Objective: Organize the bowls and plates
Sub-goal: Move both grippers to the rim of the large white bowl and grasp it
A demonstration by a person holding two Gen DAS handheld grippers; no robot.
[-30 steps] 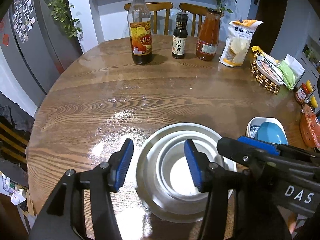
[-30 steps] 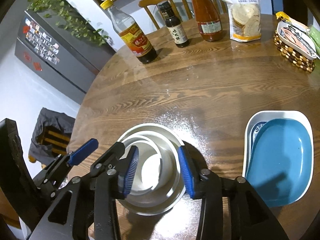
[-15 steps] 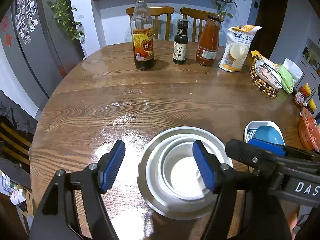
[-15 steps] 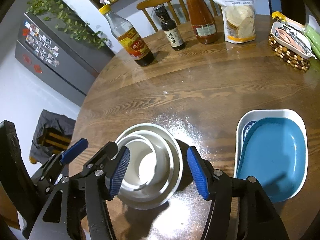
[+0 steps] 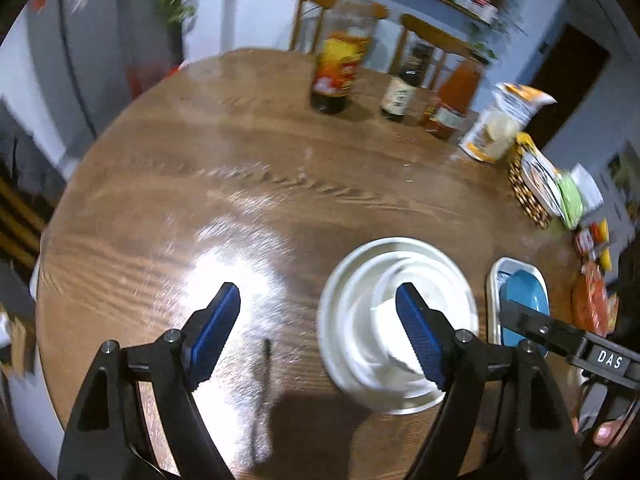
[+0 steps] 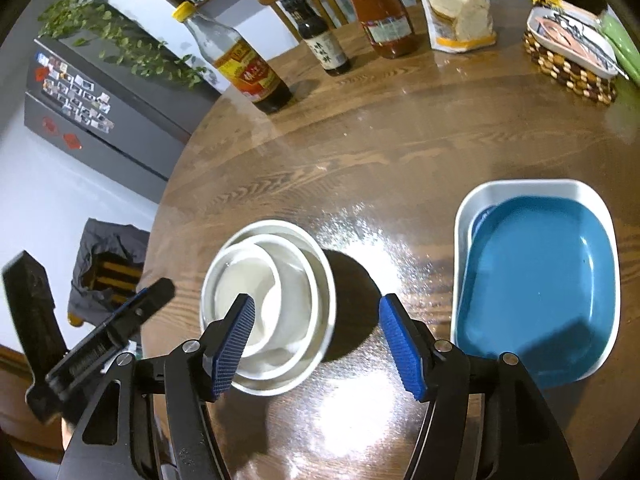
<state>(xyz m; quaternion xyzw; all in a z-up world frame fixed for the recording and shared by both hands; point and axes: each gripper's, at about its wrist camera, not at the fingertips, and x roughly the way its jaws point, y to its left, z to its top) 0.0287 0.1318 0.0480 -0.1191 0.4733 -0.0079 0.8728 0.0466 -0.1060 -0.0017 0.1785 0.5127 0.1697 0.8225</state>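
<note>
The round, glossy brown wood-grain table carries everything, its varnish throwing back bright glare. On its near right part lie my stacked rectangular plates: a smooth blue one with rounded corners nested in a white one, to the right of my right gripper and clear of its right pad. Toward the near left edge sits the nest of round white glazed bowls, three rims one inside another, the smallest pushed to one side. My right gripper's jaws are opening with nothing pinched; its left ribbed blue pad hangs over the bowls' near rim, the right pad over bare wood beside them.

My left gripper is also opening, jaws wide and empty: its right blue pad overlaps the bowl stack in a blurred view, its left pad is over the shiny bare wood.

Along the far edge stand a tall clear bottle of dark sauce with a yellow cap, a small black bottle, an orange-red sauce bottle and a crinkly flour bag. At the far right edge sits a woven bead basket.
</note>
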